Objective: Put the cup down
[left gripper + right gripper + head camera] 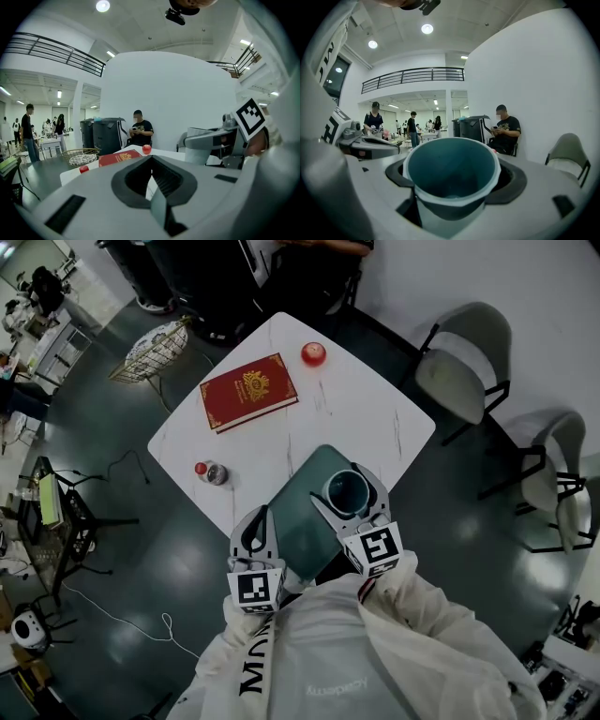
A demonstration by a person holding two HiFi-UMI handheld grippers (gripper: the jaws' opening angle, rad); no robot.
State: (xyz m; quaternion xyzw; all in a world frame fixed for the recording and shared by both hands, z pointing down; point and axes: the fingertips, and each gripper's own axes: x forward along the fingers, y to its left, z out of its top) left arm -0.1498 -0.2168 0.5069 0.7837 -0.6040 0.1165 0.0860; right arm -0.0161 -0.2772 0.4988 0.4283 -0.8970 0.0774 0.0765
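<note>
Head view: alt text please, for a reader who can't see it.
Seen from above, the right tool holds an upright teal cup over a teal tray, whose edge the left tool grips, at the near side of a white table. Further off lie a red book, a red ball and a red-capped bottle.

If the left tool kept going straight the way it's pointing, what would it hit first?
Probably the white table just ahead; clearing that, the red book or the apple beyond. Depth is unclear.
</note>
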